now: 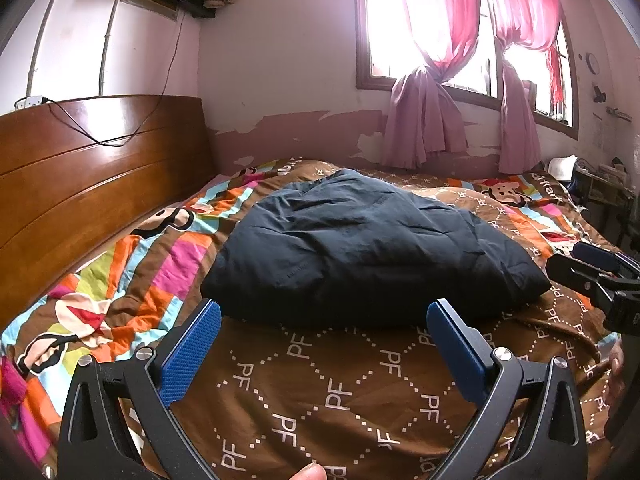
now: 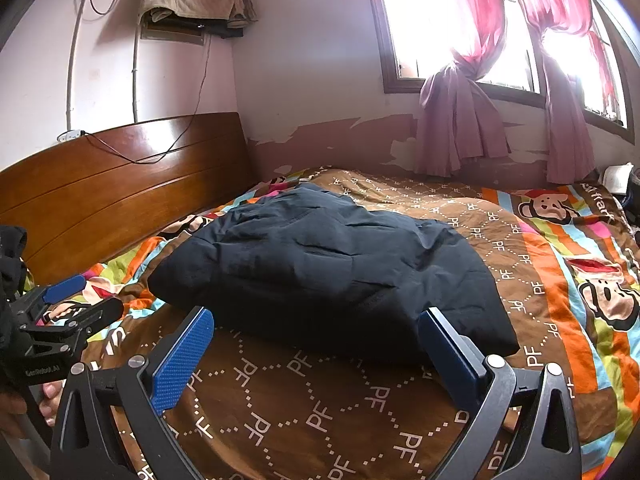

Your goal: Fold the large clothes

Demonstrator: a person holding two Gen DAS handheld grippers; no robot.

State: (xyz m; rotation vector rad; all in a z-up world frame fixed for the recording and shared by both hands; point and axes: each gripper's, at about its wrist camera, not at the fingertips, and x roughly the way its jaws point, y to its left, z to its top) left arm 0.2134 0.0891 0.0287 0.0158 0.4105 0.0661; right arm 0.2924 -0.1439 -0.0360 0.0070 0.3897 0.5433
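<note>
Two tongs, left tongs [image 1: 323,314] & right tongs [image 2: 316,322] spread wide, empty, folded dark jacket [image 1: 360,240] just ahead on bedspread [image 1: 320,392]

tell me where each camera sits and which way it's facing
Left wrist: on the left gripper, low over the patterned bedspread, facing the dark folded garment and window; own open fingers, thumb tip, right gripper at right edge.
Right wrist: on the right gripper, same heading; own open fingers, left gripper at left edge.
Shared: garment, bedspread, headboard, pink curtains.
</note>
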